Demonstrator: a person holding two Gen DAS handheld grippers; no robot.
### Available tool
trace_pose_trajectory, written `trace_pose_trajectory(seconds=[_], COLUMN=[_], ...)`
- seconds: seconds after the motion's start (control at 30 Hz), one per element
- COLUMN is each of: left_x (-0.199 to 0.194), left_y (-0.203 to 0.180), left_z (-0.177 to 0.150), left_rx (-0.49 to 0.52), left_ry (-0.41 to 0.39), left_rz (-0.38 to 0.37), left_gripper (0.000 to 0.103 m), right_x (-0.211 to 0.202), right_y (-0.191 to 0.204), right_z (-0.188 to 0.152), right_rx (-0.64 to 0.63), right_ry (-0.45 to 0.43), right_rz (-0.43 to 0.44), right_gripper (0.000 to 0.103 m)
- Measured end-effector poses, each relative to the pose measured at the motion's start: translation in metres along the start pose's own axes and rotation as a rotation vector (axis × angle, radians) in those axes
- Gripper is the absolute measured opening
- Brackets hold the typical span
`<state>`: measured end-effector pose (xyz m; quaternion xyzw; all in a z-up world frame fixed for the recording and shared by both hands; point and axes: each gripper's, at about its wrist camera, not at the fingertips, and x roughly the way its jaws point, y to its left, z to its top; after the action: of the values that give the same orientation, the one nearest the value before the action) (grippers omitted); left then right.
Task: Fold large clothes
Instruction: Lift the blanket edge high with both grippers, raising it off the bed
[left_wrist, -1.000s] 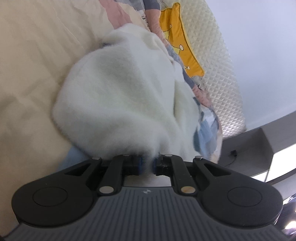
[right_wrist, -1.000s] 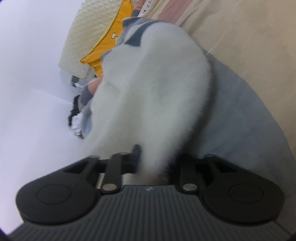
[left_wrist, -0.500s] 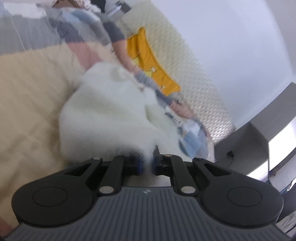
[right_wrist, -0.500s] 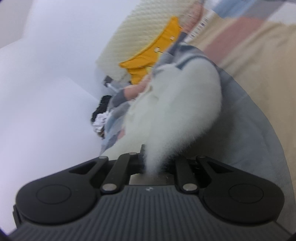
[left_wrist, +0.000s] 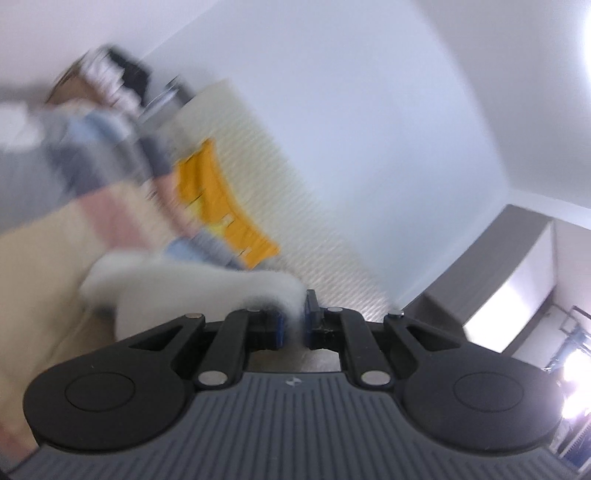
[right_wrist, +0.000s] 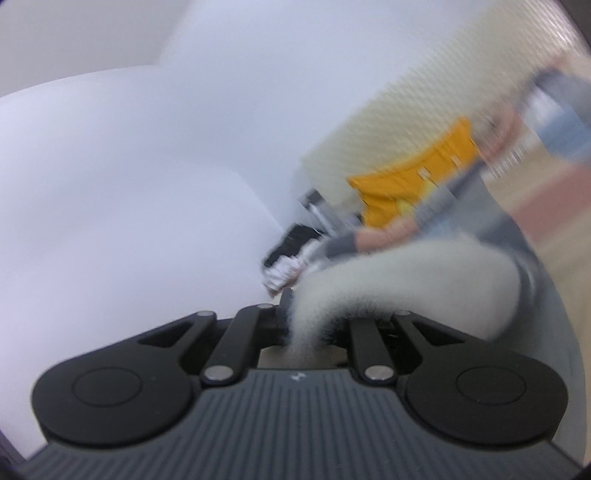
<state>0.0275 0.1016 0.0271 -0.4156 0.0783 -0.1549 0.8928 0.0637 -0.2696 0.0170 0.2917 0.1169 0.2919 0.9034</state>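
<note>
The left hand-held gripper (left_wrist: 293, 317) is pinched tight on an edge of the white fleecy garment (left_wrist: 192, 280), and the right hand-held gripper (right_wrist: 314, 325) is clamped on another edge of the same fleece (right_wrist: 424, 273), each pointing about level. The garment hangs from both grips over the beige bed (left_wrist: 40, 266), its bulk sagging down and away from the jaws. Beyond it lie a yellow cushion (left_wrist: 218, 218), a cream quilted headboard (left_wrist: 280, 192) and a plain white wall (left_wrist: 369, 110), all blurred.

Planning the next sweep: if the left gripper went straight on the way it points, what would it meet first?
Beyond the fluffy white garment clamped in the left gripper, probably the cream quilted headboard; blur leaves depth unclear.
</note>
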Motion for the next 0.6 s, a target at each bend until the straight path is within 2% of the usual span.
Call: trace_pose_trajectory(seconds=[0.13, 0.27, 0.47, 0.6], left_x=[-0.013, -0.019, -0.016, 0.003], left_y=[-0.057, -0.117, -0.200, -0.231], left_z=[0.045, 0.095, 0.159, 0.188], left_rx=[0.102, 0.175, 0.276, 0.275], left_ry=[-0.090, -0.148, -0.177, -0.149], left_rz=[-0.060, -0.118, -0.188, -0.196], left_gripper=[0.012, 0.012, 0.012, 0.012], right_x=[-0.005, -0.016, -0.029, -0.023], right_y=[0.055, 0.109, 0.161, 0.167], right_z=[0.056, 0.107, 0.175, 0.211], right_rx=[-0.088, -0.186, -0.291, -0.277], right_ry=[-0.028, -0.082, -0.173, -0.195], right_rz=[0.028, 0.062, 0.102, 0.087], right_gripper=[0.014, 0.014, 0.014, 0.014])
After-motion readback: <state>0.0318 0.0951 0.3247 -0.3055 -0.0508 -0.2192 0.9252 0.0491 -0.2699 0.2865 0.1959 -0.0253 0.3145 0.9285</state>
